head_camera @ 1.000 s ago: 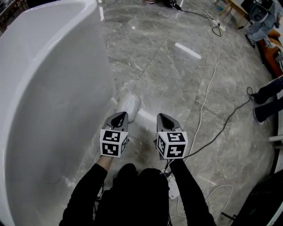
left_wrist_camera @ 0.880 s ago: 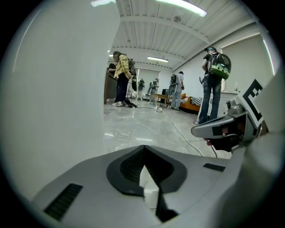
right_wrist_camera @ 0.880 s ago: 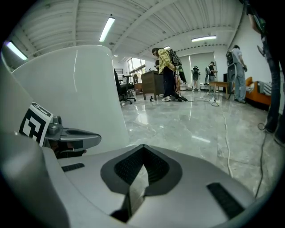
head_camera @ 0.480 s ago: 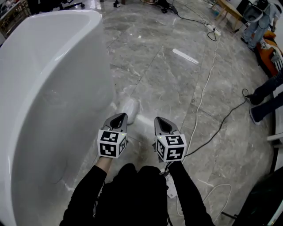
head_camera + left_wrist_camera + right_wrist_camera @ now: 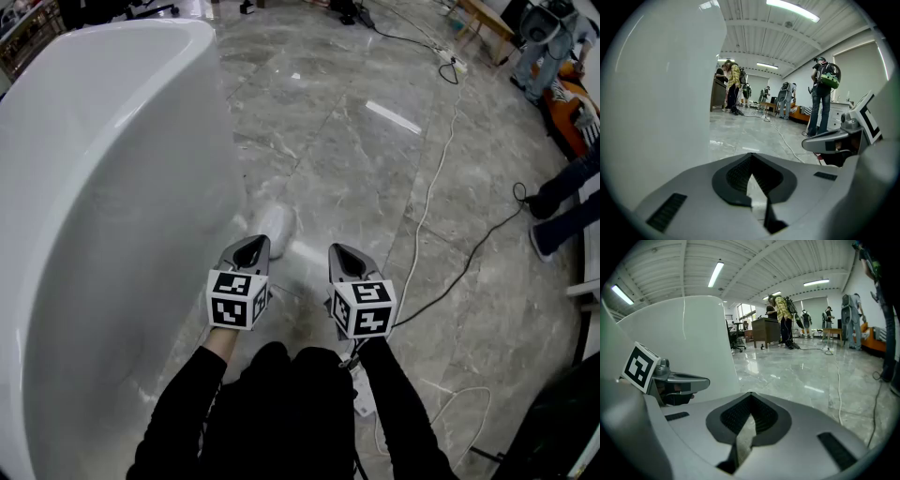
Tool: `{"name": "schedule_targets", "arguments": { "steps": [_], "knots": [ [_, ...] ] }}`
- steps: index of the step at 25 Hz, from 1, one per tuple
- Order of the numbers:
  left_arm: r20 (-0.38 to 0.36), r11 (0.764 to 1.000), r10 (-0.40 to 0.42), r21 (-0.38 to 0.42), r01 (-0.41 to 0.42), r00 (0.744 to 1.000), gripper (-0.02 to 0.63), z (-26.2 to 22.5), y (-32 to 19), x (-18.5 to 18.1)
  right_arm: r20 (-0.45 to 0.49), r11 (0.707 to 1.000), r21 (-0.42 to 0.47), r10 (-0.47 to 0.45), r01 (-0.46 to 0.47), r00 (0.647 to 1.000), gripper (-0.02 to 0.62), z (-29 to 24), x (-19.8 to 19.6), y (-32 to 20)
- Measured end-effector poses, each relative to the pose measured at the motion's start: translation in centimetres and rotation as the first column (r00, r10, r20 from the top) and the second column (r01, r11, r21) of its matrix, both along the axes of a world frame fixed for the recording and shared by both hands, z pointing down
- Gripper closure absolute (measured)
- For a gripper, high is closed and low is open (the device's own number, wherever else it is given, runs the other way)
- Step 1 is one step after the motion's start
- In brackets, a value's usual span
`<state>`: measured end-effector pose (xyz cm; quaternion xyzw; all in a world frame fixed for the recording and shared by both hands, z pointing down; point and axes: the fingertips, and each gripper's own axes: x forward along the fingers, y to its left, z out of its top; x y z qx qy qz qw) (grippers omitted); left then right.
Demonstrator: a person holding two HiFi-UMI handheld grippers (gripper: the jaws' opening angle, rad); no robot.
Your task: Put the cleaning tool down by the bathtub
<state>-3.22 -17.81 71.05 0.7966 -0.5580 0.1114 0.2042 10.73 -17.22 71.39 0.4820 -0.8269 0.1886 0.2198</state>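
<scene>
The white bathtub fills the left of the head view. A white cleaning tool lies on the grey marble floor right beside the tub's outer wall. My left gripper hovers just short of the tool, shut with nothing in it. My right gripper is level with it, a little to the right, also shut and empty. In the left gripper view the left gripper has its jaws together, with the tub wall close on the left. The right gripper view shows the right gripper with its jaws together too.
A white cable and a black cable run across the floor at the right. A person's dark shoes stand at the right edge. Several people and a desk are farther off in the room.
The head view has tilted up a little, showing more of the tub's far end. Both grippers stay shut side by side, and the tool lies still on the floor.
</scene>
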Motion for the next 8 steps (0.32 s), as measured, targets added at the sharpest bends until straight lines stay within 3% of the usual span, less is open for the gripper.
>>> {"name": "schedule_targets", "arguments": {
  "steps": [8],
  "knots": [
    [0.004,1.000,0.004,0.006,-0.004,1.000,0.598,-0.14,-0.28,-0.22,-0.001,1.000,-0.003,-0.010,0.010,1.000,0.595,0.04,-0.46,0.05]
  ]
}}
